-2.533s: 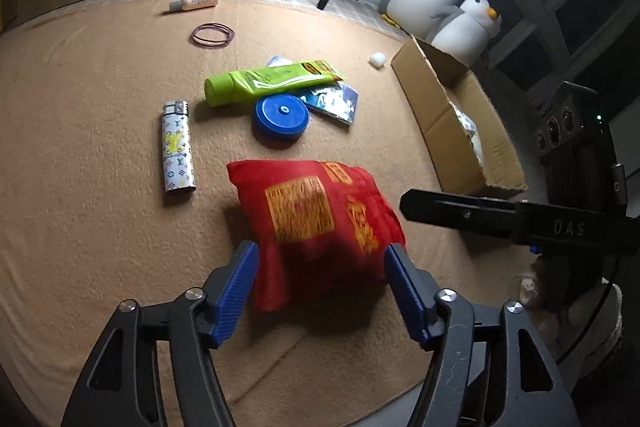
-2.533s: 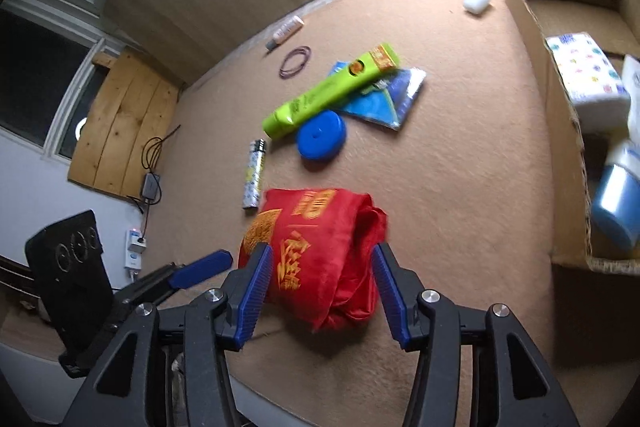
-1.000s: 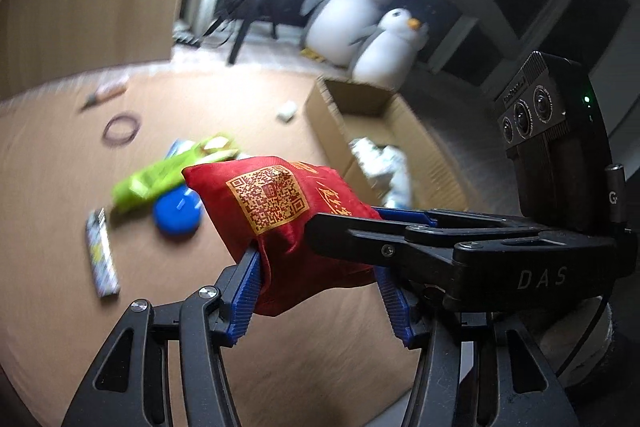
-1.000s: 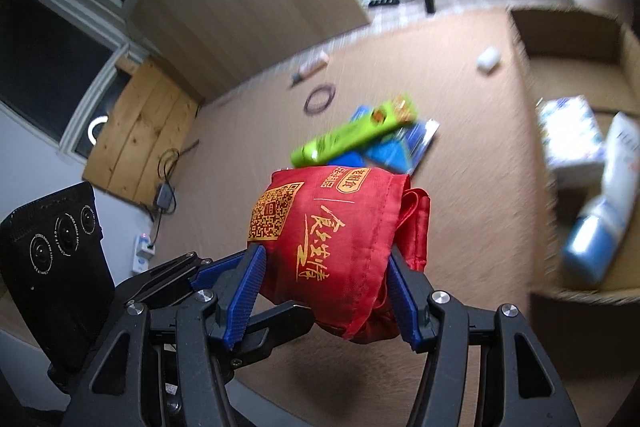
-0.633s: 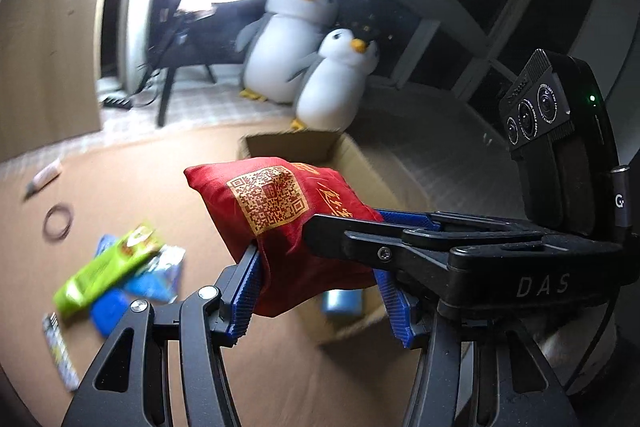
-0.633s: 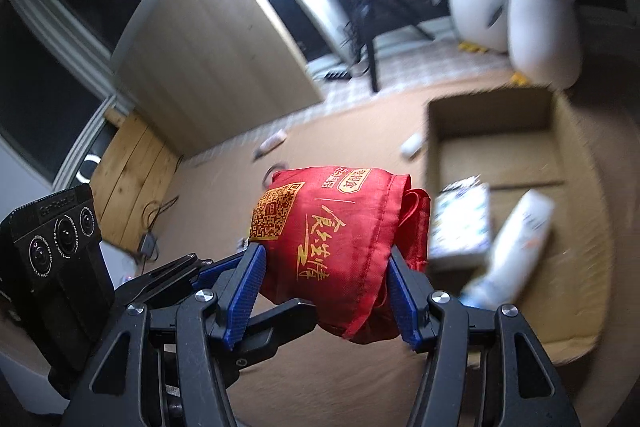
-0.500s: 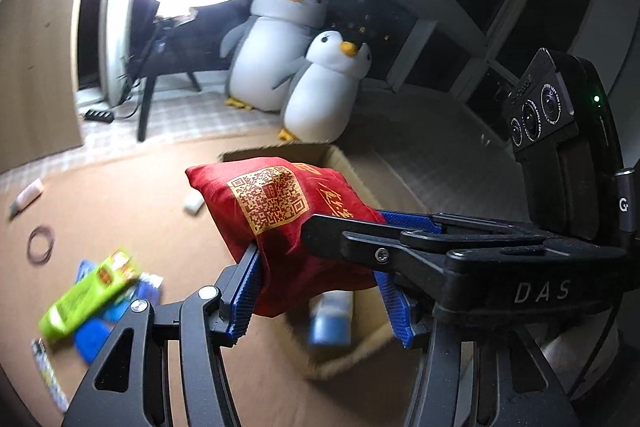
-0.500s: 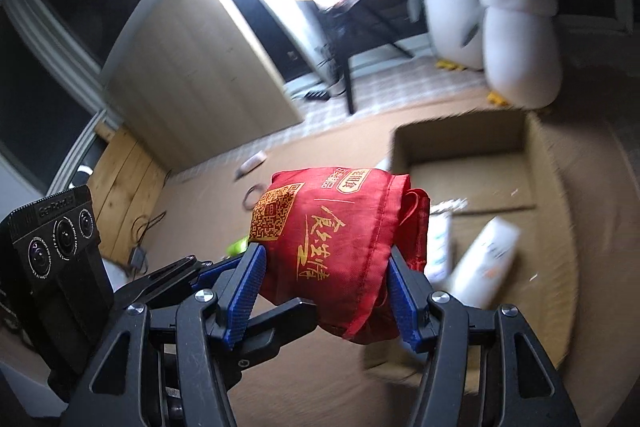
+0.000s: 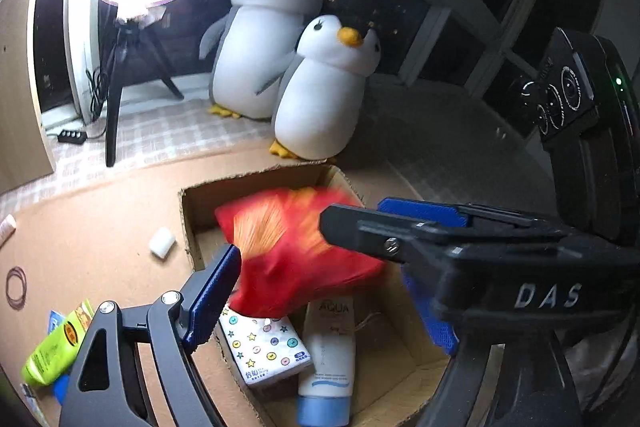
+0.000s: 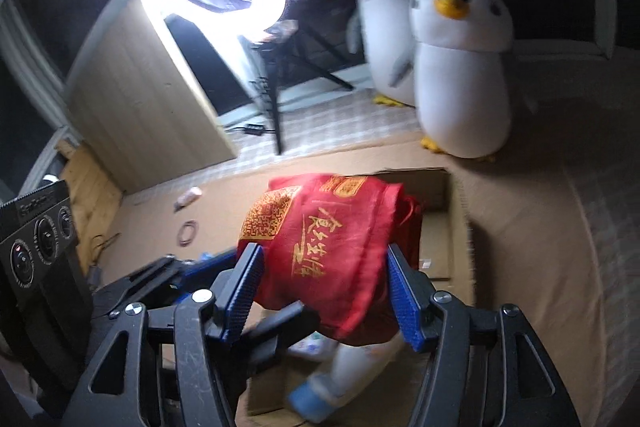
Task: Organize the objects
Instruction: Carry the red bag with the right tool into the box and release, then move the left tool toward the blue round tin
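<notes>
A red cloth bag with gold print hangs over the open cardboard box. The jaws of my left gripper are opening: the bag lies between them, blurred, and its pads stand apart from the cloth. In the right wrist view my right gripper is shut on the red bag, one blue pad on each side. Its finger crosses the left wrist view. Inside the box lie a patterned tissue pack and a white bottle with a blue cap.
Two plush penguins stand behind the box, next to a ring light on a tripod. On the tan mat to the left lie a green tube, a hair tie and a small white block.
Both grippers carried the red bag from the mat across to above the box. The left jaws have spread wider, and the bag is now blurred and tilted between them.
</notes>
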Action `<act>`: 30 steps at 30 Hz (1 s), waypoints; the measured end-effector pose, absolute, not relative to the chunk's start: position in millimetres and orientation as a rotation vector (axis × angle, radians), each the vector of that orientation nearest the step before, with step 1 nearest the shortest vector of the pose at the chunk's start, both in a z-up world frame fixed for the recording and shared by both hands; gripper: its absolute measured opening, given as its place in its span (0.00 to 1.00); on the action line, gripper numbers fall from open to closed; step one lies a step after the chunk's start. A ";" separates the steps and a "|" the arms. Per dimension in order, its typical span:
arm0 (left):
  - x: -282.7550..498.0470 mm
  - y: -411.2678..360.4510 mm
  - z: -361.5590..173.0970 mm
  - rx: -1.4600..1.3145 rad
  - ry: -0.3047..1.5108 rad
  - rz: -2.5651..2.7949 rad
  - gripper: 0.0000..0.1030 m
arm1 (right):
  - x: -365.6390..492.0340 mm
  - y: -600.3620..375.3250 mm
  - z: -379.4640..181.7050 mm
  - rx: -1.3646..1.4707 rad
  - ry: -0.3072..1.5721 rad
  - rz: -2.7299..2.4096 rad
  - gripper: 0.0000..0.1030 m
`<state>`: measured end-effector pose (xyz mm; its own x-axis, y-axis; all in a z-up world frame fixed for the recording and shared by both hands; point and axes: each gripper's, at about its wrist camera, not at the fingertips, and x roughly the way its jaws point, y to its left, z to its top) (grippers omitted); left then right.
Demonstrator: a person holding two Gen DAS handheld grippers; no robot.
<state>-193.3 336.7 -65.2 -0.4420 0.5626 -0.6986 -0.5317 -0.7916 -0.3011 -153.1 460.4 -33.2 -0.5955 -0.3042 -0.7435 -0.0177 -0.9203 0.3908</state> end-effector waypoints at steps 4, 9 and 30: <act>-191.6 334.3 -71.0 -1.105 -0.021 2.225 0.82 | -151.4 468.9 -40.2 1.342 -0.580 -2.623 0.59; -185.4 316.7 -69.9 -1.109 -0.029 2.228 0.82 | -147.0 468.0 -43.5 1.358 -0.606 -2.616 0.61; -125.7 135.9 -105.3 -1.312 -0.144 2.365 0.82 | -86.7 368.6 -45.2 1.273 -0.593 -2.550 0.62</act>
<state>-125.7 135.9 -105.3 -0.4602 0.4159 -0.7844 -0.3175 -0.9022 -0.2921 -86.7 368.6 -45.2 -0.5963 -0.3756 -0.7095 0.0239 -0.8917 0.4520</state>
